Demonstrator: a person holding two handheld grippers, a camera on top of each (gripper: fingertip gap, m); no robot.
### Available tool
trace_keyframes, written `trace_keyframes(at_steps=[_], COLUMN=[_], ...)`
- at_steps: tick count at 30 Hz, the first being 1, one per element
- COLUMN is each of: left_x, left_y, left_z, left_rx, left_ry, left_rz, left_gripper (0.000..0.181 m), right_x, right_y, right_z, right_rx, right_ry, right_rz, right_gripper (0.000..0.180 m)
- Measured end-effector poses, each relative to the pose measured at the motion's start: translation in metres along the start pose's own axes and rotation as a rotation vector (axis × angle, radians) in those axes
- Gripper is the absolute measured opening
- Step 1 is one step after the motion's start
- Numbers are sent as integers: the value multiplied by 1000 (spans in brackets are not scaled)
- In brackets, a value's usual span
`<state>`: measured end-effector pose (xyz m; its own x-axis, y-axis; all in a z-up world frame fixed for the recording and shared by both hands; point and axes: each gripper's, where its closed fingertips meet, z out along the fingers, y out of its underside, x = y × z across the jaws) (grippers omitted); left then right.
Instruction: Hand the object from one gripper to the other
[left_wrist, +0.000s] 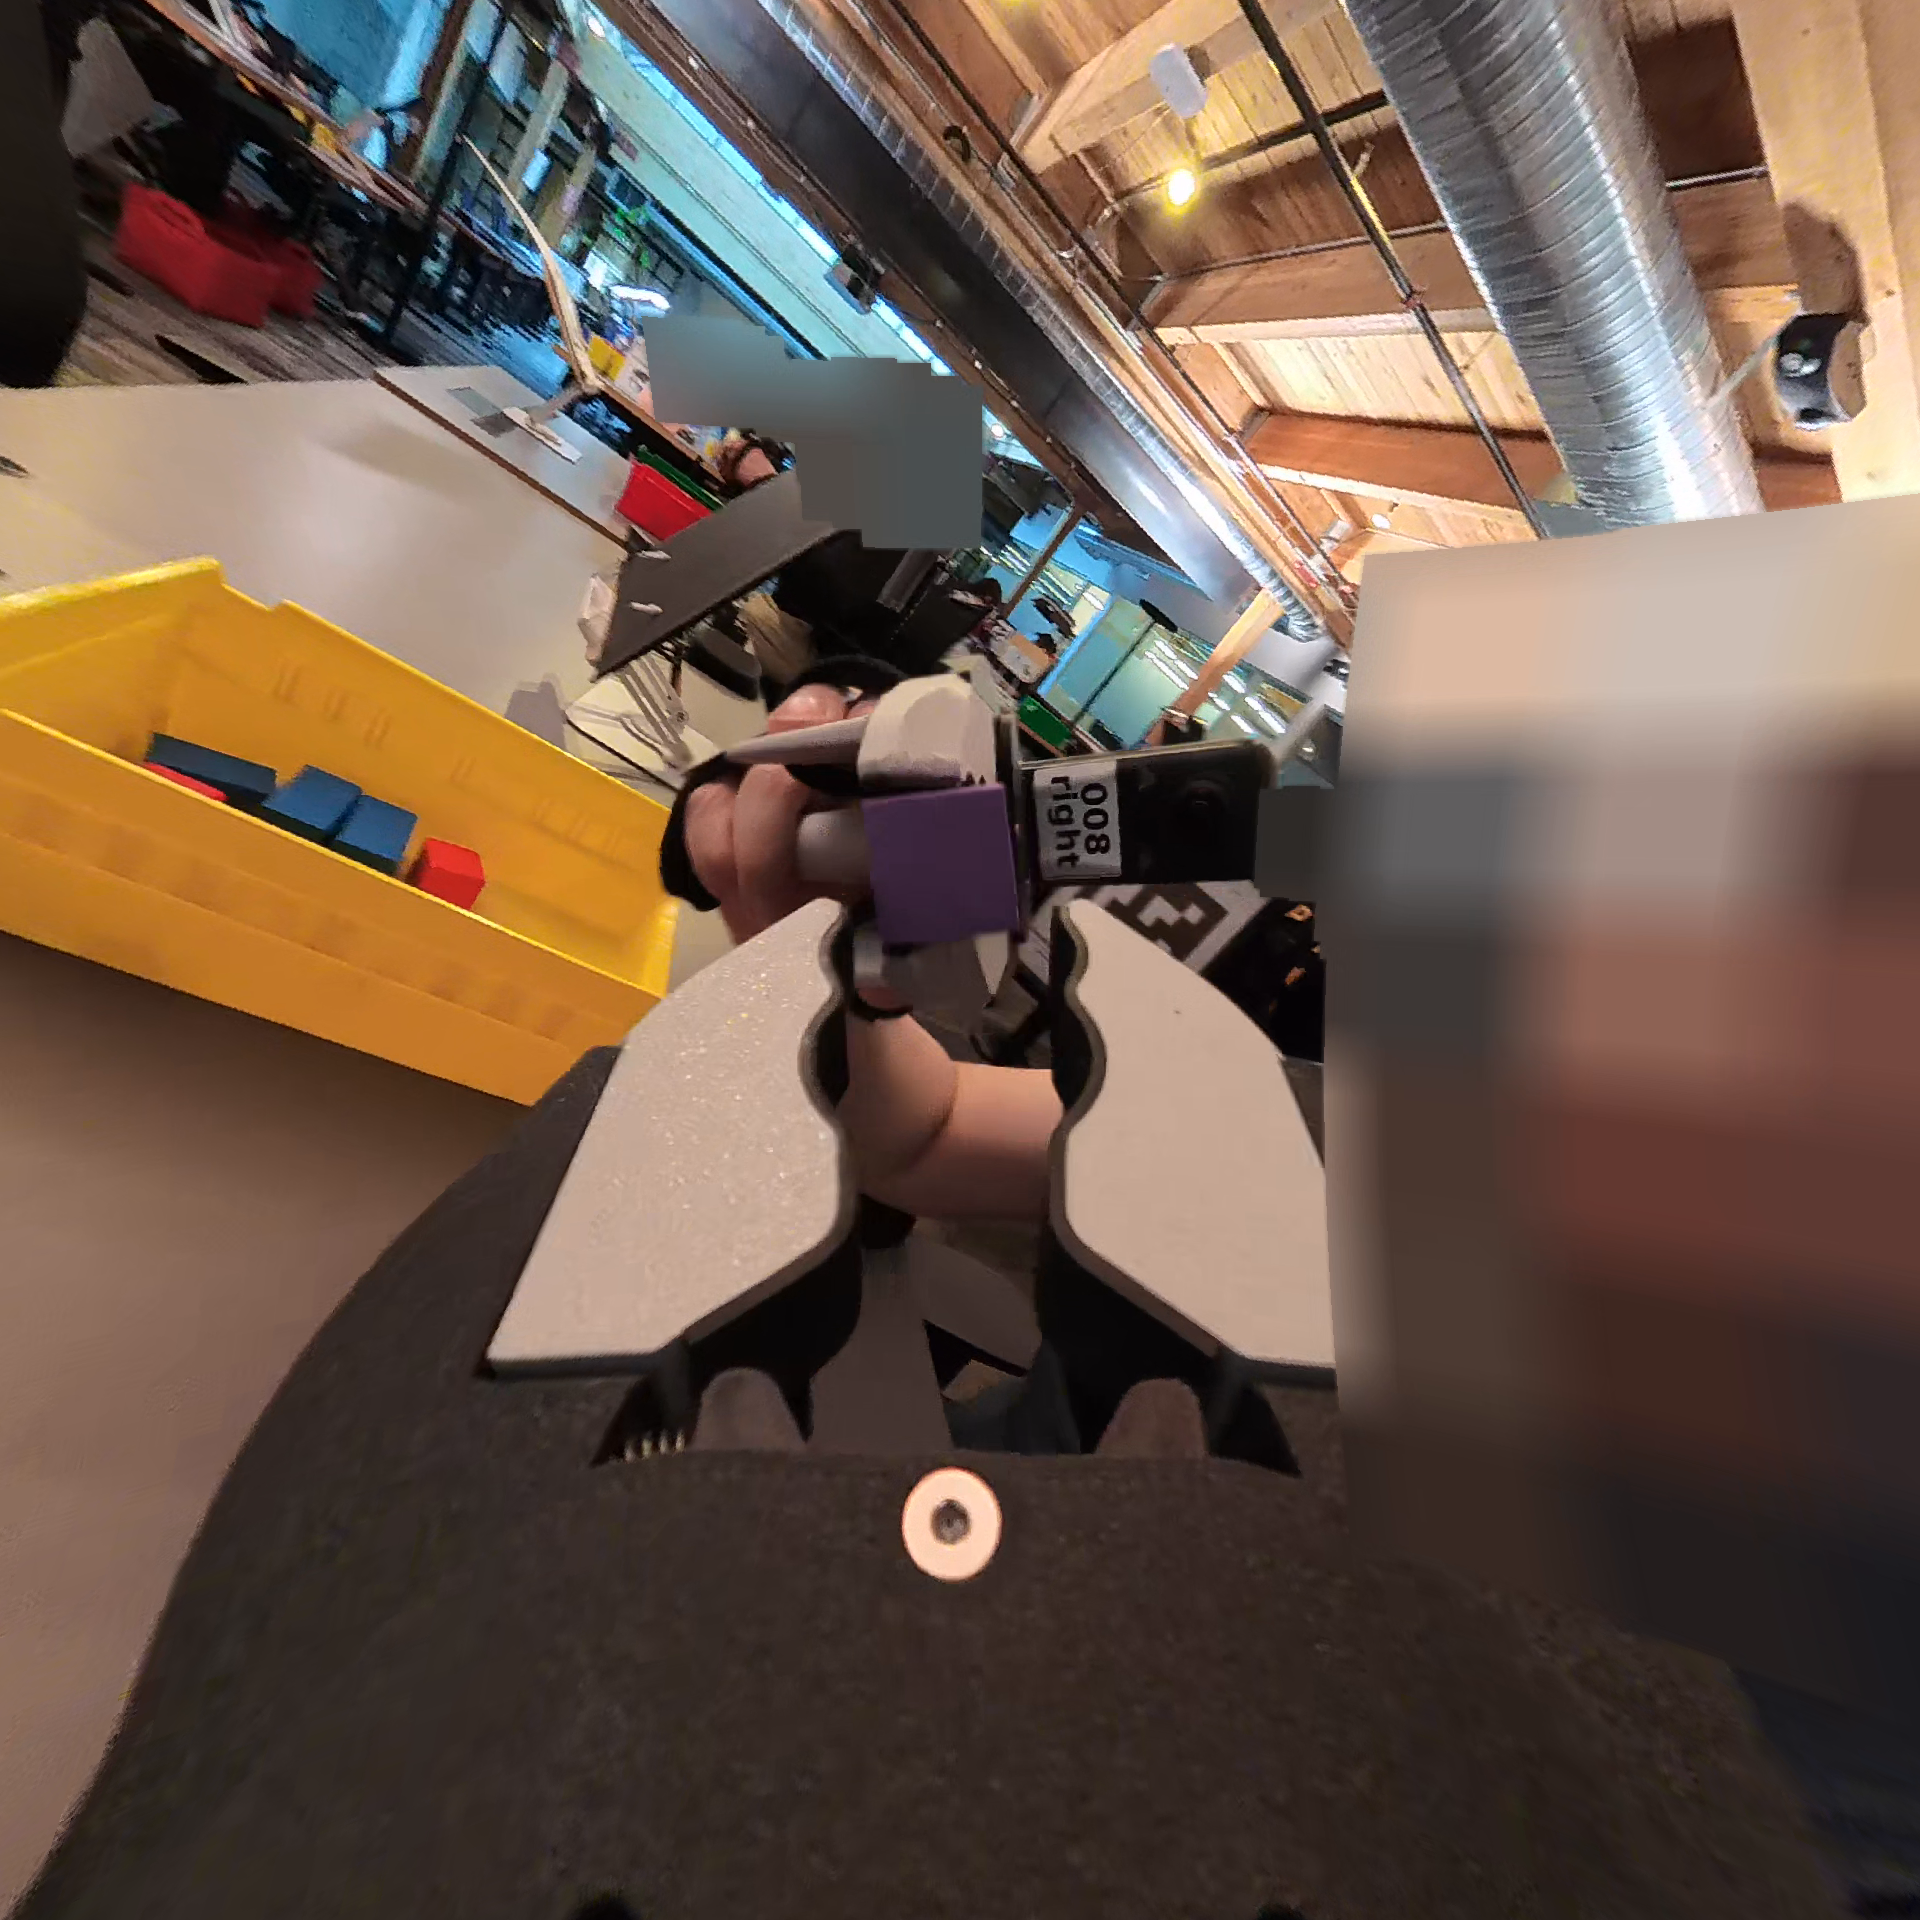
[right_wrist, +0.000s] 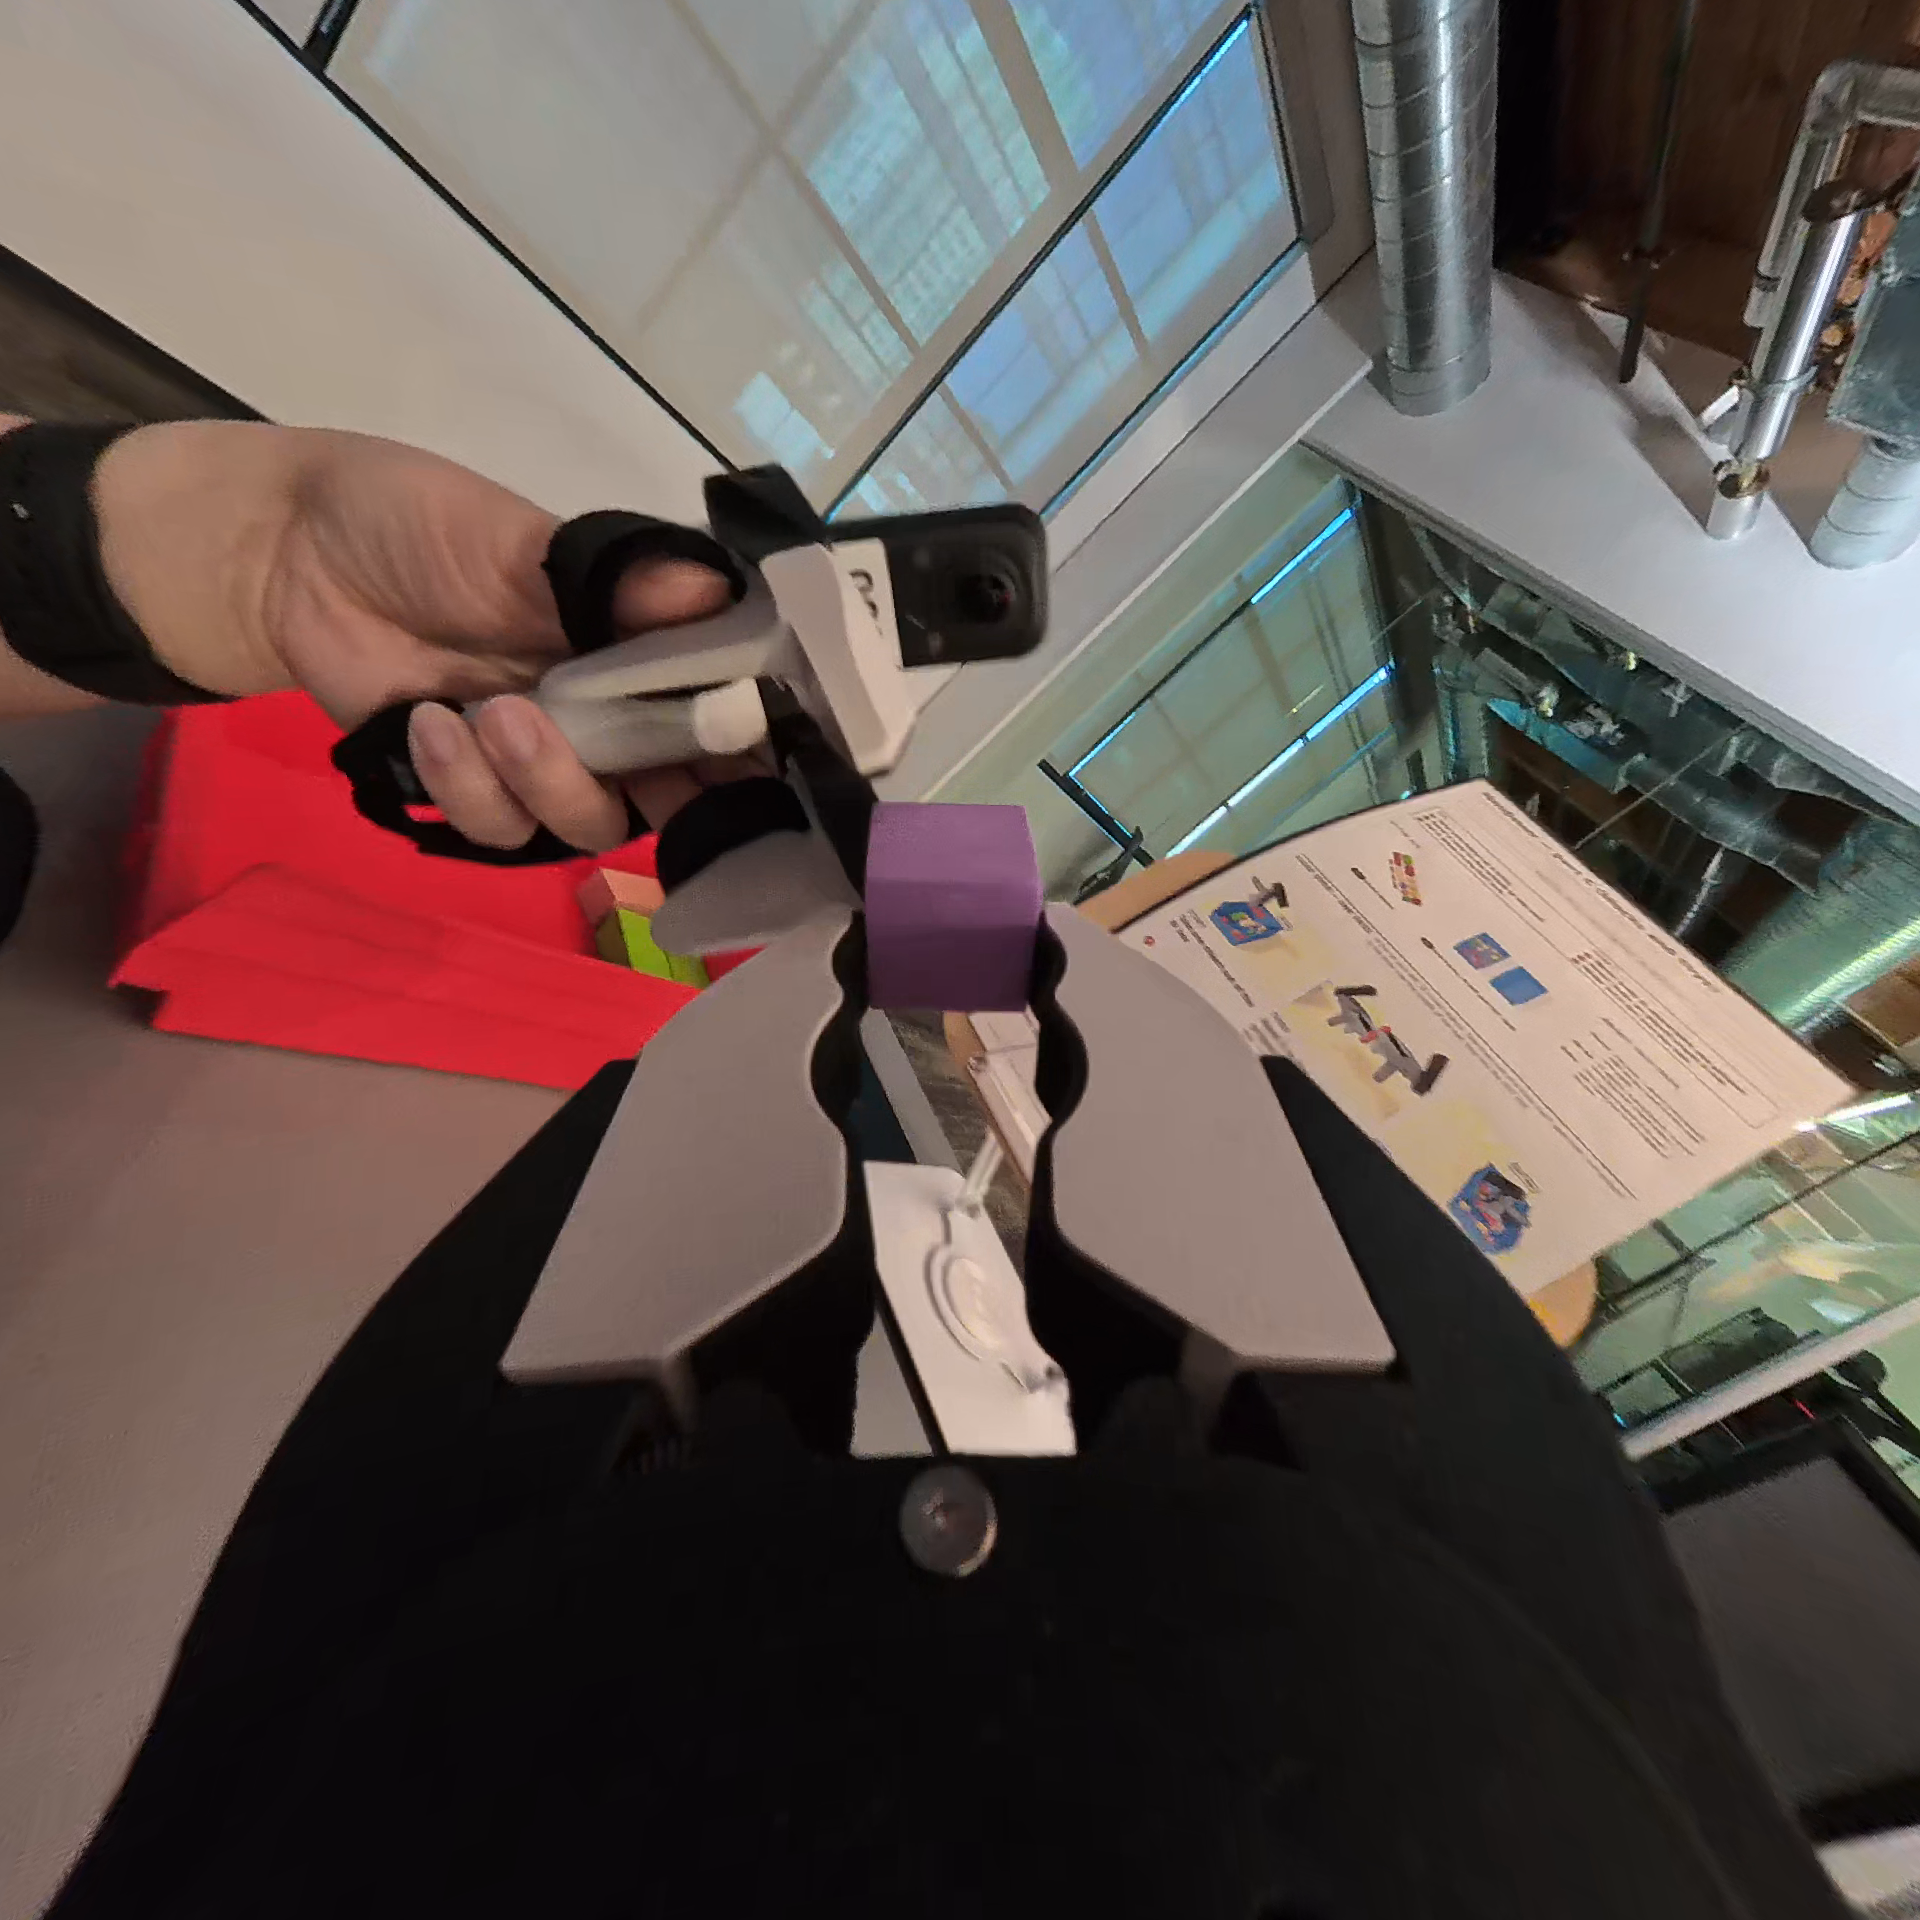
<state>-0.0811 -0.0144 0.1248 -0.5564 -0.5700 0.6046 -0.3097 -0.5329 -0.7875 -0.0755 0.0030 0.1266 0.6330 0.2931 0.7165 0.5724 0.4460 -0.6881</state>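
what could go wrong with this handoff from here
1. The small purple cube is pinched only at the very tips of the right tongs, so a nudge from the other tool could twist it loose.
2. The left tongs are open and have no grip on it; releasing now would likely drop it.

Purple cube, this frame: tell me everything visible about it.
The purple cube is a small, matte, solid-coloured block with crisp edges, possibly painted wood or foam. It is held in mid-air, pinched at its lower part between the tips of the right gripper, slightly rotated. In the left wrist view the purple cube sits just beyond the open left gripper, which does not visibly touch it.
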Motion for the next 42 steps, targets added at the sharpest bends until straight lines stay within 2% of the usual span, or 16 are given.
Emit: trace_keyframes(at_steps=[2, 5, 9, 12, 14, 17, 29, 36, 42], left_x=[-3, 2, 4, 5, 9, 12, 15, 19, 16], left_y=[-7, -18, -27, -32, -35, -39, -51, -53, -52], left_z=[-11, -28, -49, -61, -67, -76, -111, -120, -126], left_rx=[24, 68, 88, 98, 111, 127, 173, 189, 184], left_ry=[-55, -103, -239, -323, -335, -371, -579, -607, -637], left_rz=[40, 84, 172, 222, 232, 252, 353, 355, 342], left_gripper=[35, 33, 30, 28, 27, 26, 26, 26, 26], right_x=[16, 48, 77, 65, 52, 41, 8, -12, -20], right_y=[12, 61, 156, 219, 245, 260, 276, 297, 313], right_z=[-9, -45, -140, -208, -234, -240, -253, -265, -269], right_rx=[-83, -378, -852, -1180, -1314, -1347, -1479, -1567, -1635], right_ry=[7, -41, 11, 28, 2, -46, -174, -222, -199], right_rz=[-1, 121, 486, 696, 776, 846, 945, 1048, 1087], right_gripper=[30, 30, 30, 30, 30, 30, 30, 30, 30])
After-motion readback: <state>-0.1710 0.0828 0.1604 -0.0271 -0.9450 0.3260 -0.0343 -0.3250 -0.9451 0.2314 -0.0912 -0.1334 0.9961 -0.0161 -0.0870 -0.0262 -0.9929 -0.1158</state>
